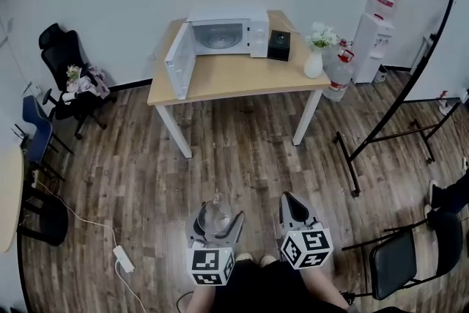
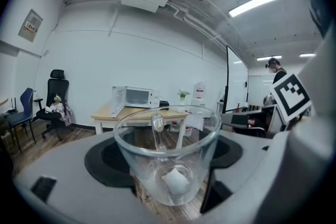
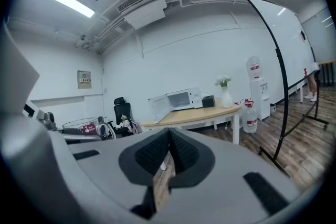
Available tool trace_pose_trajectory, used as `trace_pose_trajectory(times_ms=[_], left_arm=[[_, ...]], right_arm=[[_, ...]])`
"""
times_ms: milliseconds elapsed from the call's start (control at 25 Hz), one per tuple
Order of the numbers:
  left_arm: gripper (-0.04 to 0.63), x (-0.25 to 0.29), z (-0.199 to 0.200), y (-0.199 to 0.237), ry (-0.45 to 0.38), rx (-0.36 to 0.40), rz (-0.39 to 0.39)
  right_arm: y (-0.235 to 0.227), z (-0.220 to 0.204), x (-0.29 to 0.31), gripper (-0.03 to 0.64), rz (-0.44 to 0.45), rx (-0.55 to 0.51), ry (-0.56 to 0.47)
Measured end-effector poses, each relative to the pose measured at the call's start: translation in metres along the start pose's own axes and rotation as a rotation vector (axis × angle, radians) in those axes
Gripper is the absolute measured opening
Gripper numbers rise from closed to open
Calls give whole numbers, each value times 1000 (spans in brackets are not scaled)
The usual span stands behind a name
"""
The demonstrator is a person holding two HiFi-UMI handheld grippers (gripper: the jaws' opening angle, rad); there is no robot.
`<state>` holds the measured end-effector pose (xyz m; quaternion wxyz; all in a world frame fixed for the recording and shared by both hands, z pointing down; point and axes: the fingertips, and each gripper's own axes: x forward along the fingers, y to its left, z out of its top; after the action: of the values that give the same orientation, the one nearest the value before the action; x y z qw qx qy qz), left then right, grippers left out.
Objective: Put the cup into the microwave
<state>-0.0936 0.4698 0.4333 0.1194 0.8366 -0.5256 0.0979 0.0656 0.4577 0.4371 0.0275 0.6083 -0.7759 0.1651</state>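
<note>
While the left gripper (image 1: pixel 217 222) clamps the glass cup (image 2: pixel 167 155) and the right gripper (image 3: pixel 169 152) rides closed on nothing, the carry step likely calls for advancing to the microwave (image 1: pixel 223 33), door swung wide, well ahead.

Cup (image 2: pixel 167 162): clear glass, straight-walled, wide mouth, upright. Handle on the far side, away from the camera of the left gripper view. A small white lump (image 2: pixel 176 182) shows at its bottom. It is held clear of the floor, clamped between the jaws of the left gripper (image 1: pixel 218 222), well apart from the table.

Microwave (image 1: pixel 256 31): white, squared to the rear edge of the tabletop (image 1: pixel 242 77), about midway along it. Door (image 1: pixel 180 61) swung fully open at its left, reaching toward the front left corner.
</note>
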Motion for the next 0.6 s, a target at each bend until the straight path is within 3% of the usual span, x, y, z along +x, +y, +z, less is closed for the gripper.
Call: trace_pose_trajectory(times_ms=[600], left_arm=[[400,-23,-16,27,14,-4,0]], right_arm=[[42,-32,4,-6,19,31,45]])
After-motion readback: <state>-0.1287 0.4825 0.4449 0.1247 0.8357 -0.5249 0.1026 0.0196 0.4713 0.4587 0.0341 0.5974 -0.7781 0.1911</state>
